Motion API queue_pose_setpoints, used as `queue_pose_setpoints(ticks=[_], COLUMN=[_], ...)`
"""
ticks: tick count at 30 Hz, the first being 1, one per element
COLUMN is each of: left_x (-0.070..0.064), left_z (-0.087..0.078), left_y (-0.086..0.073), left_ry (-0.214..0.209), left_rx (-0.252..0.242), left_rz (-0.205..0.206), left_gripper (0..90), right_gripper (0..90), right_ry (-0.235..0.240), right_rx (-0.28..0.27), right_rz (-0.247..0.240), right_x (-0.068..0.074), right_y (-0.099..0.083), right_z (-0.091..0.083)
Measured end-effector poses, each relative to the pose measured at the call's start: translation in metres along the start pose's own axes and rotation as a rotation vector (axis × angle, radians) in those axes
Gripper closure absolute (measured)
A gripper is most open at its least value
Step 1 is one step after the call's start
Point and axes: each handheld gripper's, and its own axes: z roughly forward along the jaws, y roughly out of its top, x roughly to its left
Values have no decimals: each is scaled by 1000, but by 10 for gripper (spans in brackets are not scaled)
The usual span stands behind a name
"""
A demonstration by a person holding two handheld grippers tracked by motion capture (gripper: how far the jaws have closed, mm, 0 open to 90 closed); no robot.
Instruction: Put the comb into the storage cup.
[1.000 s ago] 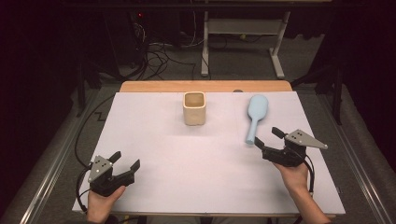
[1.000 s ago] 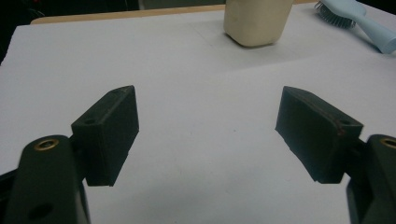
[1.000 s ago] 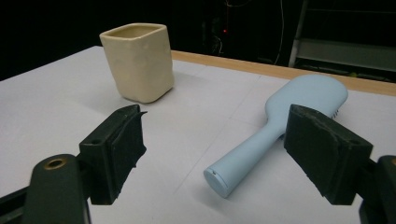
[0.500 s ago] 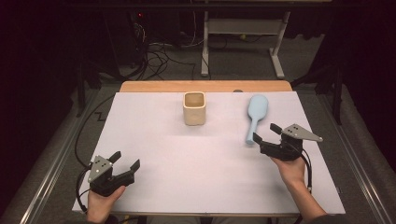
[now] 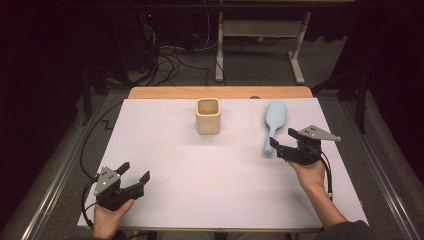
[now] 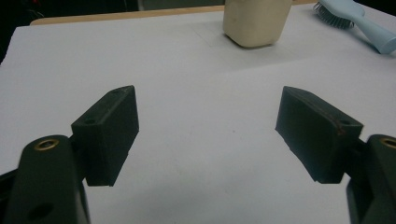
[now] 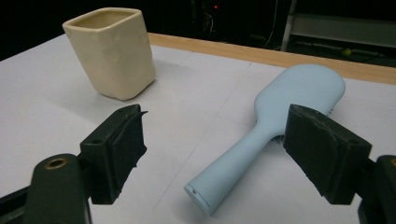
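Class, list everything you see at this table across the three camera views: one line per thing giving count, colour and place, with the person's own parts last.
Square ceramic cup: one, cream, upright at the centre back of the sheet.
Plastic hairbrush: one, light blue, lying bristles down at the right back, handle toward the person.
Paper sheet: one, white, covering the tabletop.
Wooden table edge: one, tan, showing behind the sheet.
Metal desk frame: one, grey, on the floor beyond the table.
Left gripper: one, black, open, near left corner.
Right gripper: one, black, open, at the hairbrush handle's end.
Hands: two, holding the grippers.
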Motion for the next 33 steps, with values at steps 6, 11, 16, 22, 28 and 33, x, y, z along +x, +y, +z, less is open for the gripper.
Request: queue_pose_setpoints(ticks=[6, 11, 16, 22, 28, 33], left_x=[0, 0, 0, 0, 0, 0], left_z=[0, 0, 0, 0, 0, 0], left_y=[0, 0, 0, 0, 0, 0], left_ry=[-1, -2, -4, -5, -7, -8], left_rx=[-2, -1, -3, -4, -5, -6], left_rz=[-1, 0, -1, -1, 0, 0], left_gripper=[222, 222, 222, 222, 222, 222], right_gripper=[218, 222, 235, 266, 300, 304], right_ry=[-6, -16, -22, -26, -36, -56], right_rx=[53, 101, 148, 217, 318, 386], right_rz=[15, 27, 25, 31, 34, 35], right_x=[-4, -8, -11, -13, -17, -19], right_y=[7, 14, 20, 27, 33, 39], right_z=[6, 11, 17, 22, 30, 37])
